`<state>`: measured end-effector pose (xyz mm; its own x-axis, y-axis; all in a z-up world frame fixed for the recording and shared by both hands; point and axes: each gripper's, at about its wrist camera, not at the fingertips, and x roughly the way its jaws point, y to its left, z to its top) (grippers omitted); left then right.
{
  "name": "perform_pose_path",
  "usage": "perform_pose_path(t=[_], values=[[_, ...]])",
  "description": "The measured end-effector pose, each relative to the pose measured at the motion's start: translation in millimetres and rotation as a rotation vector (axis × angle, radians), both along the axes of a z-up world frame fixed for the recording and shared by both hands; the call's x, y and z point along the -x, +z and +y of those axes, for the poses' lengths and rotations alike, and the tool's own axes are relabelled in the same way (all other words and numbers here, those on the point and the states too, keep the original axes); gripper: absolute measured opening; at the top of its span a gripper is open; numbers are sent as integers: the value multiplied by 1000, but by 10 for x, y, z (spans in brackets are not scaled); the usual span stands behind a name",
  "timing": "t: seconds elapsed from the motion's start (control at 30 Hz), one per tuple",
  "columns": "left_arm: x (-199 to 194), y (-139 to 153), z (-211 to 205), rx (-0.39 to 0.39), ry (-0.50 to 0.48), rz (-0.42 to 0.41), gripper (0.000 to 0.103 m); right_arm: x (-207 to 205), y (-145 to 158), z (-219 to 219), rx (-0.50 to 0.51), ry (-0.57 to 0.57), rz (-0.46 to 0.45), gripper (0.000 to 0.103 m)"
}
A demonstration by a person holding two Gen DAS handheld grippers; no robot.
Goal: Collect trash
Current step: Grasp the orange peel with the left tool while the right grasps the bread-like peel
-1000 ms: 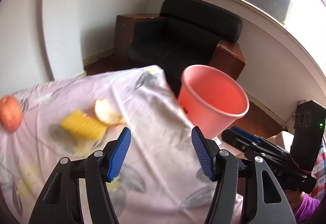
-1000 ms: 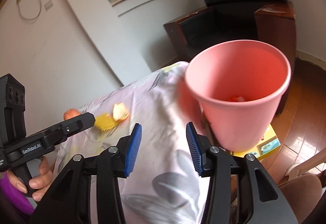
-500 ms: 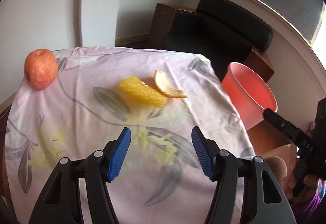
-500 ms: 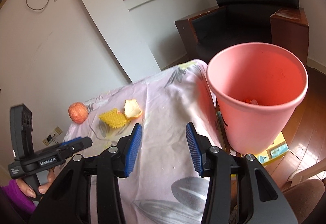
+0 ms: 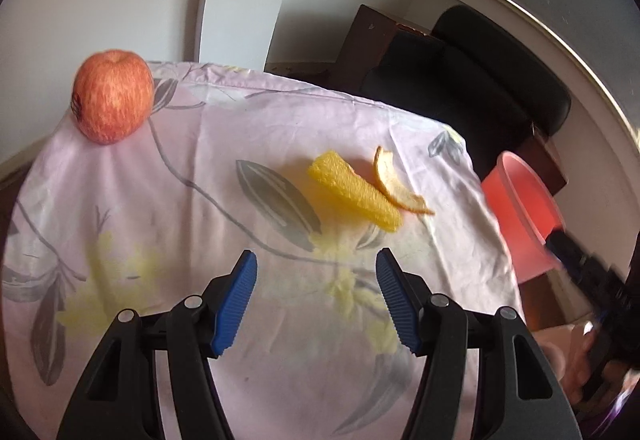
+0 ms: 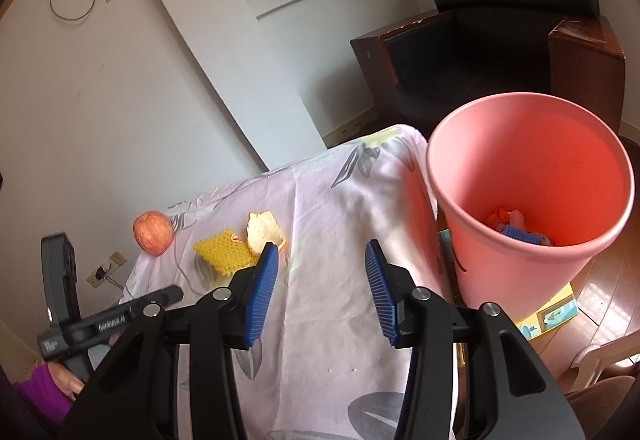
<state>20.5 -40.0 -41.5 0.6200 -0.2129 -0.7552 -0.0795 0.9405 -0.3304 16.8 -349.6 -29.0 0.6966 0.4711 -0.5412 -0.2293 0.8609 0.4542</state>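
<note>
A yellow foam net [image 5: 354, 191] and an orange peel [image 5: 394, 184] lie side by side on the flowered tablecloth [image 5: 200, 168]; both also show in the right wrist view, the net [image 6: 225, 251] and the peel [image 6: 262, 231]. My left gripper [image 5: 316, 298] is open and empty, just short of the net. My right gripper [image 6: 318, 290] is open and empty over the cloth, left of the pink trash bin [image 6: 532, 176], which holds some scraps. The bin [image 5: 524, 208] stands off the table's right edge.
A red apple [image 5: 112, 100] sits at the table's far left corner, also in the right wrist view [image 6: 153, 231]. A black armchair [image 6: 500, 40] with wooden sides stands behind the bin. A colourful box [image 6: 548, 314] lies on the wooden floor.
My left gripper has swung left from the bin and now faces the net and peel, closer than before. My right gripper has drawn back a little from the bin.
</note>
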Motion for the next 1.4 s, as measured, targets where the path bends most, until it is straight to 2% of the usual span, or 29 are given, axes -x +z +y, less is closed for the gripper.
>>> perform_pose_path(t=[0.17,0.3,0.4,0.43,0.47,0.57,0.8,1.03,1.1,1.13,1.17,1.23,1.3,1.37,1.4], values=[[-341,-3,17,136,43,7,61,-79,-58,198,21,40,22,46],[-577,-119,18,186,85,60,57,-137,-45,398,57,97,16,46],[-700,-220,54,187,107,97,32,-198,-44,595,104,151,5,46],[-726,-258,73,194,108,112,17,-216,-51,641,115,167,7,46],[-743,-300,98,206,107,132,9,-251,-69,715,132,189,13,46],[-716,-326,184,222,117,124,8,-330,-131,900,181,244,24,46],[-593,-135,415,216,111,45,8,-398,-225,1319,433,354,-58,46],[-499,-50,518,236,100,20,8,-564,-331,1439,485,393,-57,46],[-490,-52,530,238,98,22,8,-613,-402,1481,514,409,-32,46],[-486,-51,538,239,99,23,8,-632,-413,1486,521,410,-21,44],[-480,-54,548,240,100,23,8,-656,-431,1479,513,411,-4,33],[-476,-56,555,246,104,26,8,-692,-422,1447,492,397,0,32],[-468,-55,550,250,103,26,8,-724,-421,1393,458,384,15,25],[-452,-40,545,248,101,23,8,-728,-391,1331,412,378,20,13],[-442,-35,542,247,100,22,8,-715,-369,1308,397,372,19,11]])
